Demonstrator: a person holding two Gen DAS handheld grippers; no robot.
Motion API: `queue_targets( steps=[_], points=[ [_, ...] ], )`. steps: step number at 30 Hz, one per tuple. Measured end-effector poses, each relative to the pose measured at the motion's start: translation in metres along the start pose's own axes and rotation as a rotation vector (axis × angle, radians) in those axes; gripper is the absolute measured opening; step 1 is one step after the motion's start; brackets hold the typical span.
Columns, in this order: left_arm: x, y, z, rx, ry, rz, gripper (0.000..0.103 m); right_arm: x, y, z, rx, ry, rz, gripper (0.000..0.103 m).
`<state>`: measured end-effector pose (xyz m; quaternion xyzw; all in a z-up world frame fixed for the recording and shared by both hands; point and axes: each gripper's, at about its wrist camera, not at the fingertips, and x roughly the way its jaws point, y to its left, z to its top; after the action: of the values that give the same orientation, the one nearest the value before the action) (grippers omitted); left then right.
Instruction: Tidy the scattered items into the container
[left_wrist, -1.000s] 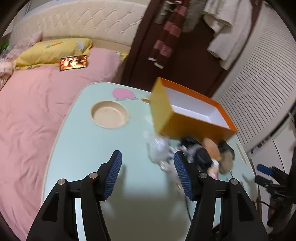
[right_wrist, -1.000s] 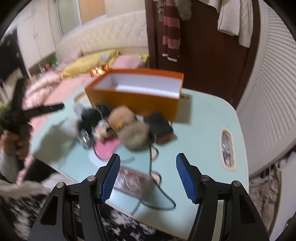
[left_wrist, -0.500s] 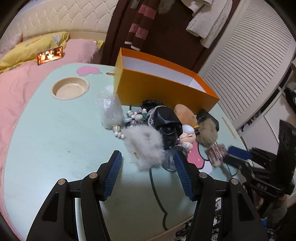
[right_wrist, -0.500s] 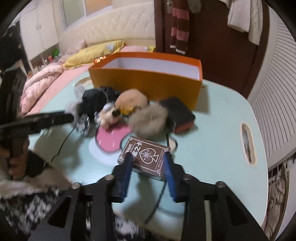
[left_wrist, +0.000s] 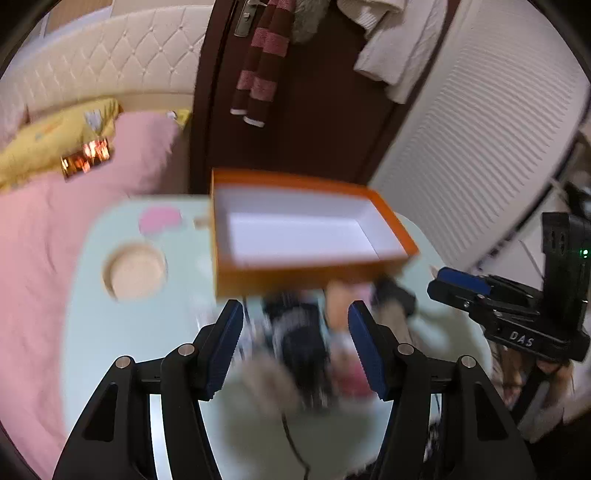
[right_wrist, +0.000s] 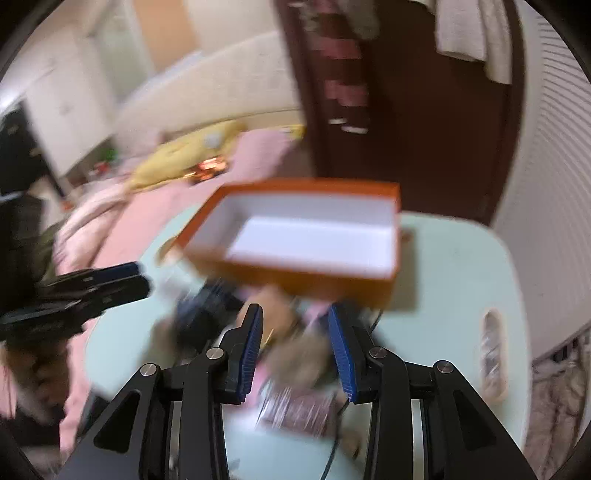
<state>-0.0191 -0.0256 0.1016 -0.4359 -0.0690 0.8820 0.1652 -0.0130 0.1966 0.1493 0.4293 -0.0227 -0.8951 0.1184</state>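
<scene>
The orange box (left_wrist: 306, 229) (right_wrist: 310, 236) stands open and empty on the pale green table (left_wrist: 85, 332) (right_wrist: 461, 277). In front of it lies a blurred heap of scattered items (left_wrist: 295, 332) (right_wrist: 207, 314): black, tan and furry things. My left gripper (left_wrist: 295, 332) hovers open above that heap with nothing between its pads. My right gripper (right_wrist: 295, 343) has its jaws opening and nothing pressed between them. The dark card pack (right_wrist: 295, 410) lies blurred on the table below its fingers. Each gripper also shows in the other's view, the right gripper (left_wrist: 461, 288) and the left gripper (right_wrist: 92, 284).
The table has a round recess (left_wrist: 135, 271), a pink sticker (left_wrist: 160, 219) and a slot (right_wrist: 491, 350) near its right edge. A black cable (left_wrist: 291, 435) runs off the front. A pink bed (left_wrist: 44, 258) lies left, a dark door (left_wrist: 295, 110) behind.
The right gripper shut on the card pack half a second ago; now the pack lies on the table. Both grippers have risen and moved towards the box, which I now see into.
</scene>
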Motion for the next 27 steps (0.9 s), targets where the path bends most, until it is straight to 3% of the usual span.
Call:
queue_targets(
  steps=[3, 5, 12, 19, 23, 27],
  points=[
    [0.031, -0.006, 0.042, -0.019, 0.096, 0.06, 0.06, 0.032, 0.002, 0.039, -0.011, 0.059, -0.124, 0.038],
    [0.05, -0.004, 0.058, -0.04, 0.109, 0.08, 0.06, 0.053, 0.0, 0.052, -0.002, 0.091, -0.144, 0.038],
    [0.08, 0.003, 0.063, -0.048, 0.154, 0.1, 0.06, 0.087, -0.003, 0.06, -0.042, 0.163, -0.182, 0.038],
    [0.082, 0.009, 0.065, -0.06, 0.141, 0.099, 0.06, 0.092, -0.005, 0.06, -0.042, 0.162, -0.156, 0.038],
    [0.065, 0.007, 0.062, -0.057, 0.08, 0.087, 0.06, 0.076, -0.002, 0.059, -0.027, 0.113, -0.107, 0.039],
    [0.037, -0.002, 0.044, -0.006, 0.04, 0.075, 0.06, 0.036, 0.004, 0.049, -0.011, 0.0, -0.017, 0.053]
  ],
)
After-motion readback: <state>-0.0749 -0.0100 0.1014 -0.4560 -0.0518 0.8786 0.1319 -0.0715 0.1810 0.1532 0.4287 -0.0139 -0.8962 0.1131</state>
